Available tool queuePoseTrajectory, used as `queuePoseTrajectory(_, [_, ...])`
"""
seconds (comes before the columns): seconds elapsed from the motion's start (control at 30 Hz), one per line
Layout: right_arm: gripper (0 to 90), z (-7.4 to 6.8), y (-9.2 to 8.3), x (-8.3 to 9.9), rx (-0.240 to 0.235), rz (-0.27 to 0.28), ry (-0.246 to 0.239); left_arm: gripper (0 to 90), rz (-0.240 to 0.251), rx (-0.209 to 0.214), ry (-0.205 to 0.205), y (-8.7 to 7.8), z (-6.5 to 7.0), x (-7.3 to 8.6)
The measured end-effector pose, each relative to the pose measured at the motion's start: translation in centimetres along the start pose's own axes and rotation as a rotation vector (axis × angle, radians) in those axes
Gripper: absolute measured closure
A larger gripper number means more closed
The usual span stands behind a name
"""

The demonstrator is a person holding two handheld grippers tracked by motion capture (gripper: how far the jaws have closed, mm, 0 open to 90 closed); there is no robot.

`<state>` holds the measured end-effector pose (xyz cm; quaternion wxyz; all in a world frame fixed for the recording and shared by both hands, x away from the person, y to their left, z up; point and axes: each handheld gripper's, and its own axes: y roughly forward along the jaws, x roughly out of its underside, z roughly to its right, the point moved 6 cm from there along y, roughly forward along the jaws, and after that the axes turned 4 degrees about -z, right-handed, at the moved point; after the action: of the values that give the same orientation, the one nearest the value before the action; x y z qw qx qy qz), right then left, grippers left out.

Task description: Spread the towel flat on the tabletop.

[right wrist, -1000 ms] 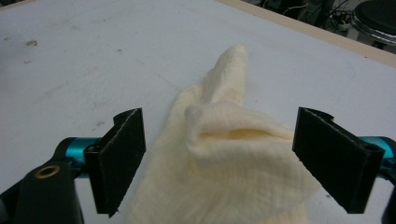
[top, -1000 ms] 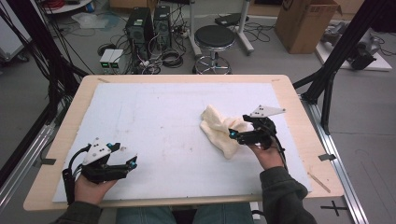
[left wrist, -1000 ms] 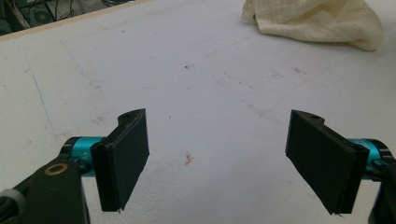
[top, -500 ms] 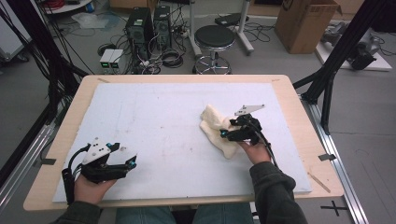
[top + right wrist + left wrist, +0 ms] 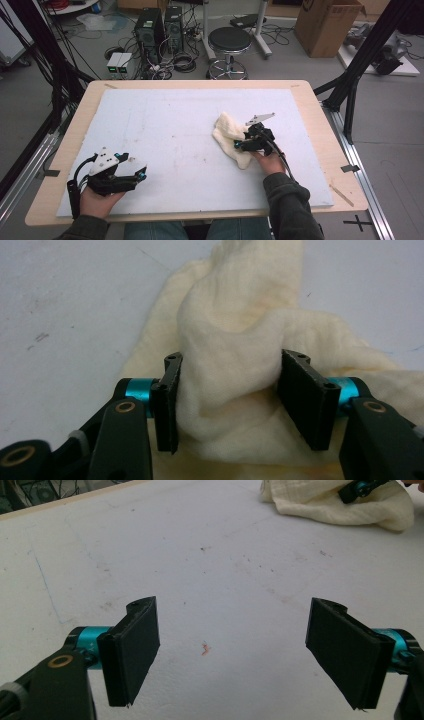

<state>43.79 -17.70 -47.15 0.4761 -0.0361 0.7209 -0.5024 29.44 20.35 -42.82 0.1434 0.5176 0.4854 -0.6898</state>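
A crumpled cream cloth [image 5: 227, 132] lies right of centre on the white board [image 5: 175, 115]. My right gripper [image 5: 241, 145] rests low on the cloth's near right side. Its jaws have just been closing, and in the right gripper view [image 5: 227, 400] both pads press a raised fold of the cloth [image 5: 235, 315] between them. At the front left, my left gripper [image 5: 142, 174] lies on the board, its jaws wide open [image 5: 232, 655] over bare, lightly stained surface. The left gripper view also shows the cloth [image 5: 325, 502] far off, with the right gripper [image 5: 357, 489] on it.
The white board lies on a wooden table [image 5: 320, 115] with a narrow rim around it. On the floor behind the table are a black stool [image 5: 230, 40], computer towers [image 5: 160, 22], cables and a cardboard box [image 5: 330, 25]. Black frame posts [image 5: 360, 70] rise beside the table.
My right gripper has moved left and down onto the cloth, and its jaws have narrowed around a fold. The cloth has bunched up slightly. The left gripper has stayed in place.
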Motion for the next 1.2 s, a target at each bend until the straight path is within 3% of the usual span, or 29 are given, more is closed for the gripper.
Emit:
queuePoseTrajectory(0.07, [50.3, 0.0, 0.1, 0.0, 0.000, -0.001, -0.005, 21.7, -0.001, 0.000, 0.001, 0.0, 0.0, 0.0])
queuePoseTrajectory(0.23, [61.6, -0.3, 0.6, 0.2, 0.058, -0.002, -0.046, 21.7, 0.000, -0.001, 0.001, 0.0, 0.0, 0.0])
queuePoseTrajectory(0.37, [67.7, -0.3, 0.6, 0.2, 0.065, -0.003, -0.053, 21.7, -0.002, -0.001, 0.006, 0.0, 0.0, 0.0])
queuePoseTrajectory(0.6, [77.9, -0.2, 0.2, 0.1, 0.041, 0.010, -0.030, 21.8, -0.001, -0.003, 0.002, 0.0, 0.0, 0.0])
queuePoseTrajectory(0.93, [79.2, -0.7, -1.7, -0.4, -0.003, 0.067, 0.008, 21.8, 0.001, -0.003, 0.001, 0.0, 0.0, 0.0])
queuePoseTrajectory(1.2, [79.2, -2.6, -4.0, -2.2, -0.032, 0.141, -0.007, 21.8, 0.002, -0.008, 0.004, 0.0, 0.0, -0.1])
